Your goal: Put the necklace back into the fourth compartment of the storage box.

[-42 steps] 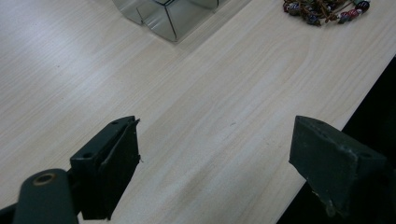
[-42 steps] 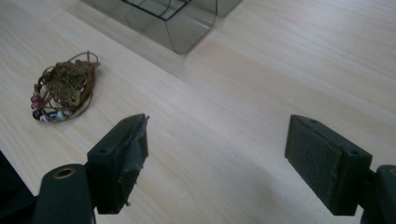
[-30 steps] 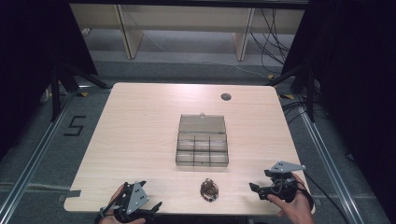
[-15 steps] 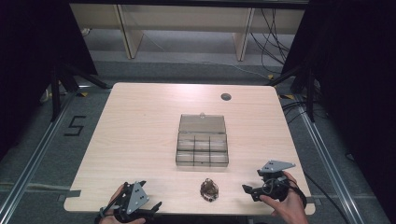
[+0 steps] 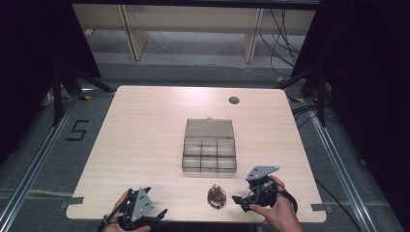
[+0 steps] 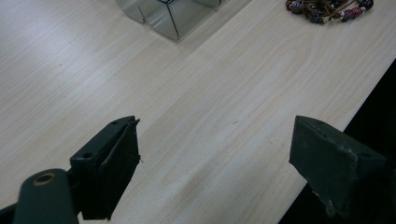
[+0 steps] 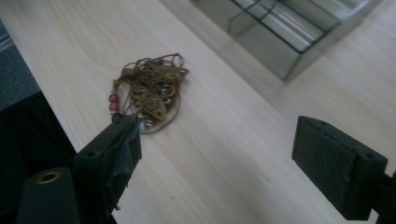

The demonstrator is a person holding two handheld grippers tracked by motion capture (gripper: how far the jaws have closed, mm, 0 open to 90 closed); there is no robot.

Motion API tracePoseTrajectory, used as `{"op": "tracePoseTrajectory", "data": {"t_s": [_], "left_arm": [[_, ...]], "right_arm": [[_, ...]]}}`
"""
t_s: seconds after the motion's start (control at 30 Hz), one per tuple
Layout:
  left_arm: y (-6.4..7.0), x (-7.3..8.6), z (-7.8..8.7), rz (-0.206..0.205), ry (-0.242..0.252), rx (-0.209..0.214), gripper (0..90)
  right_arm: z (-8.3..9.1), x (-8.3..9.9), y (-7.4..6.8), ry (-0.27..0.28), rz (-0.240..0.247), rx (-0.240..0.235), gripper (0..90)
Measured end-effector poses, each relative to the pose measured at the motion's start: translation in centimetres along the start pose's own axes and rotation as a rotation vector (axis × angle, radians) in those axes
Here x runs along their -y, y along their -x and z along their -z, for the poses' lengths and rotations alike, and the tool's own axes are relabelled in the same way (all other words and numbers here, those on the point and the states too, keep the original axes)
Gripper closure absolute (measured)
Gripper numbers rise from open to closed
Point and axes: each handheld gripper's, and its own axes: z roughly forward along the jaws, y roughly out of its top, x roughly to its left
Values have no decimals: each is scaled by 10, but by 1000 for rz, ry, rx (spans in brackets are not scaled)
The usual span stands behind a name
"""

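In the high view, a pale wooden surface [image 5: 145,145] carries a clear plastic compartment box [image 5: 209,153] with its lid folded back, near the middle. Toward the near edge, in front of the box and well apart from it, lies a tangled brown cord necklace with brassy leaf pendants and red beads [image 5: 216,195]. The right gripper [image 5: 240,202], held in a hand [image 5: 278,212] at the near right, points leftward at the necklace and sits just beside it without touching. The left gripper [image 5: 159,215] sits at the near left edge, held in a hand [image 5: 118,220], well apart from the necklace. A small dark round grommet [image 5: 234,100] is set into the far side of the surface.

In the left gripper view, the two black jaws stand wide apart with nothing between them but bare wood. A corner of the clear box [image 6: 163,16] shows at the top, and part of the necklace [image 6: 327,8] lies at the top right, near the surface's edge.

In the right gripper view, the jaws are likewise spread wide and hold nothing. The necklace [image 7: 152,91] lies on the wood just beyond the tip of the left-hand jaw, close to the surface's edge; whether that jaw touches the cord cannot be told. The compartment box [image 7: 289,32] sits farther off at the upper right, its dividers visible.
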Motion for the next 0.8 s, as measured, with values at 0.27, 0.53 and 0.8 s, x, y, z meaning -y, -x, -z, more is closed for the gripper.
{"op": "tracePoseTrajectory", "data": {"t_s": [0.27,0.53,0.8], "left_arm": [[0,0,0,-4,-1,-8,154],[-2,0,2,-18,2,-1,154],[-3,0,0,-28,19,-3,154]], "right_arm": [[-25,-15,-23,-52,47,-46,187],[-48,-24,-37,-127,89,-39,199],[-54,-27,-37,-155,83,-32,198]]}}
